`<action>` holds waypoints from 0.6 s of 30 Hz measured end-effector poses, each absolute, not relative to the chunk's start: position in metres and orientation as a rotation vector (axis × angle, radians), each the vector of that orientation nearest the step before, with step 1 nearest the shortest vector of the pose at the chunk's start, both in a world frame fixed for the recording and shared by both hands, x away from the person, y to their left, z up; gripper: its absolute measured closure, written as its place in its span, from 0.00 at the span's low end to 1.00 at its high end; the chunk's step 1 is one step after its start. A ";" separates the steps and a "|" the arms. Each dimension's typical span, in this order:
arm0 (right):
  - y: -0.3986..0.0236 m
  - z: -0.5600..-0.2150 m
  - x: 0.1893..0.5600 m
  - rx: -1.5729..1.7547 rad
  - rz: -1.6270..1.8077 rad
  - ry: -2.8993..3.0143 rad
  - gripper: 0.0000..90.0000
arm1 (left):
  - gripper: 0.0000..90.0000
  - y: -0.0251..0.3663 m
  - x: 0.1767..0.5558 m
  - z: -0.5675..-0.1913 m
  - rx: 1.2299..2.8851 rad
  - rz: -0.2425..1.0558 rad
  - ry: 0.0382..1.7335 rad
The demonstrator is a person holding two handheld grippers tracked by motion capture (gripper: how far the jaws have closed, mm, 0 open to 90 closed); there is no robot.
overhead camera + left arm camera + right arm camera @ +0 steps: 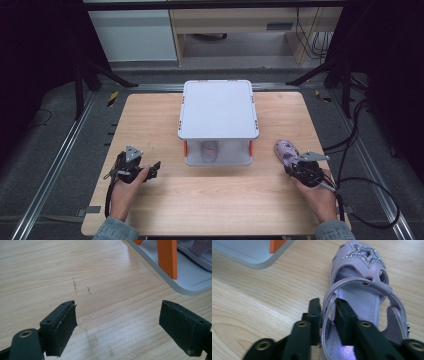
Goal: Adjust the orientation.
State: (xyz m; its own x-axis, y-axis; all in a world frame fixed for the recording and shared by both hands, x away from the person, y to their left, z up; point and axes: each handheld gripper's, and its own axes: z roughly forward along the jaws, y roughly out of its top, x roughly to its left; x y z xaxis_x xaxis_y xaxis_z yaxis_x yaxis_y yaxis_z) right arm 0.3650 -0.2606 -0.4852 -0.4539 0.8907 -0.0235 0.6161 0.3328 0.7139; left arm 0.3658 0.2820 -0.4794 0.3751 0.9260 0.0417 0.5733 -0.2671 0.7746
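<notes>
A lilac sandal (284, 149) with a glittery star on its toe (362, 251) lies on the wooden table, right of a white two-level rack (217, 107). My right gripper (294, 167) comes at it from the heel end, its jaws (328, 315) shut on the sandal's left side wall and strap. A second lilac sandal (209, 150) sits on the rack's lower level. At the front left, my left gripper (152, 172) rests low over bare wood, jaws (117, 322) wide open with nothing between them.
The rack has orange corner posts (167, 257) and a grey base (190, 282) close to the left gripper's right jaw. Its base corner (249, 257) lies to the upper left of the held sandal. Cables (370, 185) trail off the table's right edge.
</notes>
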 end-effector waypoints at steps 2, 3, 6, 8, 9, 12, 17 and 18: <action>-0.263 -0.483 0.364 1.317 0.916 2.189 0.93 | 0.15 0.282 0.366 -0.480 1.959 0.663 1.290; -0.264 -0.483 0.364 1.316 0.915 2.191 0.94 | 0.15 0.282 0.366 -0.480 1.960 0.662 1.290; -0.266 -0.482 0.363 1.313 0.919 2.190 0.95 | 0.15 0.281 0.366 -0.480 1.961 0.663 1.290; -0.269 -0.481 0.362 1.305 0.928 2.180 0.95 | 0.15 0.281 0.366 -0.480 1.961 0.663 1.291; -0.272 -0.480 0.360 1.299 0.941 2.174 0.95 | 0.15 0.281 0.366 -0.480 1.960 0.664 1.293; -0.275 -0.476 0.356 1.292 0.969 2.165 0.95 | 0.15 0.281 0.366 -0.480 1.961 0.663 1.293; -0.275 -0.469 0.349 1.277 1.001 2.163 0.95 | 0.16 0.281 0.366 -0.480 1.960 0.664 1.293; -0.274 -0.464 0.344 1.260 1.030 2.158 0.95 | 0.16 0.282 0.366 -0.480 1.960 0.665 1.293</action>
State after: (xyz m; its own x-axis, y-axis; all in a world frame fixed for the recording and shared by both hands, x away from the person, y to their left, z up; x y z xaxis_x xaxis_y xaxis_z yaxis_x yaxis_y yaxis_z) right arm 0.3435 -0.2738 -0.4636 -0.4913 0.8710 -0.0008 0.5473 0.3094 0.7776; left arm 0.3662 0.2817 -0.4798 0.3740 0.9264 0.0445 0.5750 -0.2692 0.7726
